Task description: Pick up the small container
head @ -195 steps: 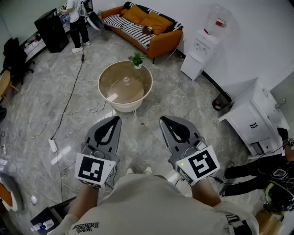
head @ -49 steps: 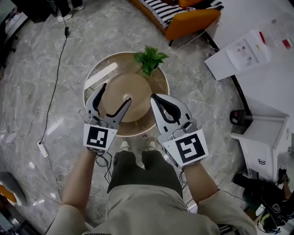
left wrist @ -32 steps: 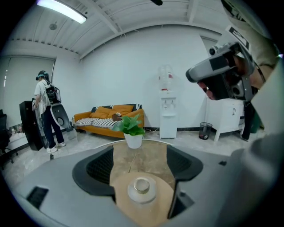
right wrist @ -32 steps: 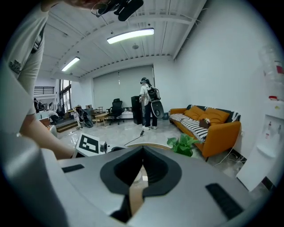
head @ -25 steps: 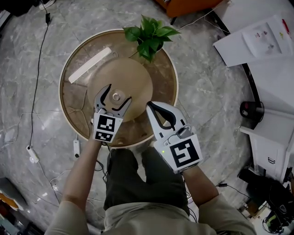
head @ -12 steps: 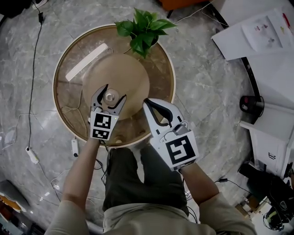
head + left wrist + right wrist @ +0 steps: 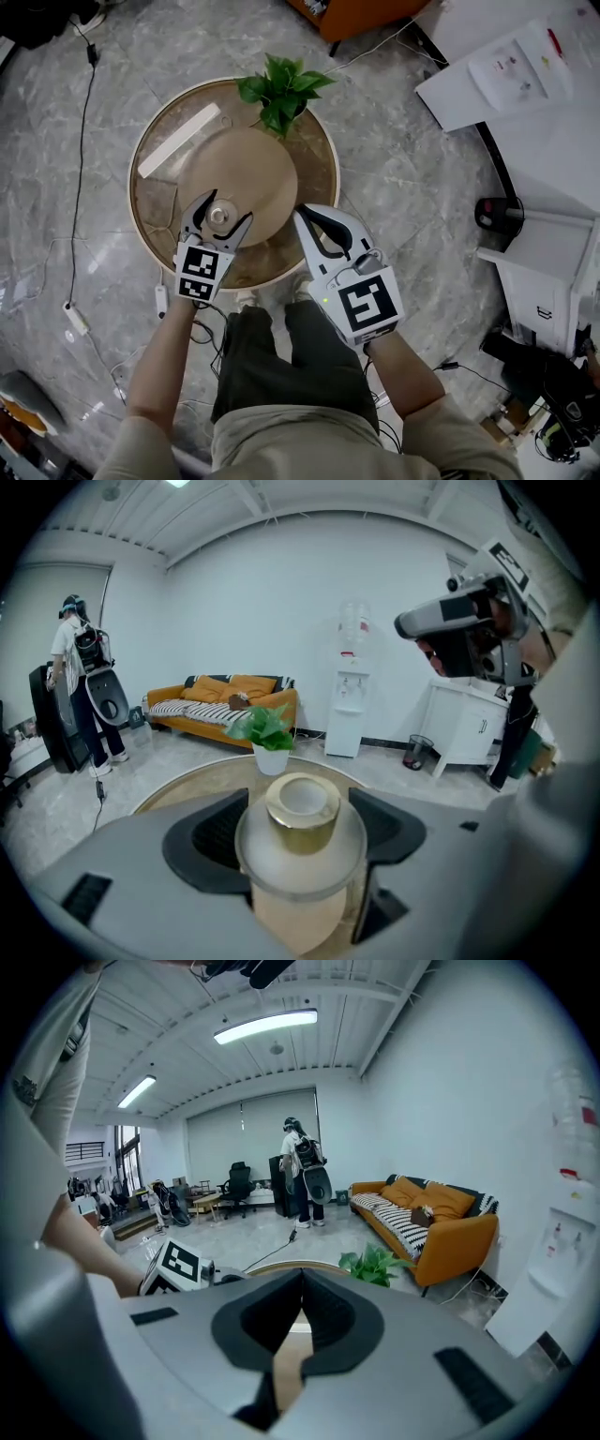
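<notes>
The small container (image 7: 218,216) is a frosted jar with a gold cap (image 7: 302,810). It stands on a round wooden disc (image 7: 248,169) on the glass-topped round table (image 7: 323,178). My left gripper (image 7: 225,212) reaches in from the near side, one jaw on each side of the jar. In the left gripper view the jar fills the gap of the left gripper (image 7: 300,803), and its wide shoulder meets both jaws. My right gripper (image 7: 303,217) hovers over the table's near right edge. The right gripper (image 7: 300,1274) is shut and holds nothing.
A potted plant (image 7: 278,89) stands at the table's far side, with a white bar (image 7: 178,141) on the glass to the left. Cables and a power strip (image 7: 161,300) lie on the floor. White cabinets (image 7: 544,272) stand on the right. A person (image 7: 80,696) stands far off.
My left gripper has settled lower round the jar, and its jaws have narrowed a little onto it. The right gripper keeps its place beside it, still shut.
</notes>
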Demonstrator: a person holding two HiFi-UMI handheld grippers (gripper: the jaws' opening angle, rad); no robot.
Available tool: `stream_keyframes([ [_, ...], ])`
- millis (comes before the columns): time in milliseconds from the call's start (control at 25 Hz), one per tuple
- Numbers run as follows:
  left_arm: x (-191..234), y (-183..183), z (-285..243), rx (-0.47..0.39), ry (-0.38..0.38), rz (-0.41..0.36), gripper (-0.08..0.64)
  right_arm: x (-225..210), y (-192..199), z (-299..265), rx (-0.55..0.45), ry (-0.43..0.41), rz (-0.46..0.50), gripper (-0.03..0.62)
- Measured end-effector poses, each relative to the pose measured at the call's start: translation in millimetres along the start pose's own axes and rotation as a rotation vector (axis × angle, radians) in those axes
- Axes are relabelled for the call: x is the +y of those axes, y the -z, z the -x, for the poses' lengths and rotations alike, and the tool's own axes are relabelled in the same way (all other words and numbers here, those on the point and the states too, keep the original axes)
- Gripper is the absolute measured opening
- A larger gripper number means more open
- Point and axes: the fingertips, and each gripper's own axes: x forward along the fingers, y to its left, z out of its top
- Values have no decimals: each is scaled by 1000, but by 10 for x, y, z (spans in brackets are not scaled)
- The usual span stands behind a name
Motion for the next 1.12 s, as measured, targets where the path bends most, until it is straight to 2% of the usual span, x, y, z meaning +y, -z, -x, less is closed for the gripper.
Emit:
stream_keyframes([
  [280, -64, -1103, 798, -33, -12, -32, 331, 63, -997, 631, -56, 17, 49, -3],
  [440, -162, -1693, 1279, -73, -18, -89, 331, 116, -1524, 1041, -93, 37, 75, -3],
  [720, -456, -2608, 2198, -151, 1, -127, 331, 296, -2198, 1792, -150, 60, 105, -3],
  [880, -667, -2939, 2681, -185, 6, -151, 331, 475, -2466, 2177, -179, 53, 122, -3],
  [1120, -998, -3122, 3255, -218, 19, -160, 331, 671, -2626, 2595, -197, 64, 138, -3],
])
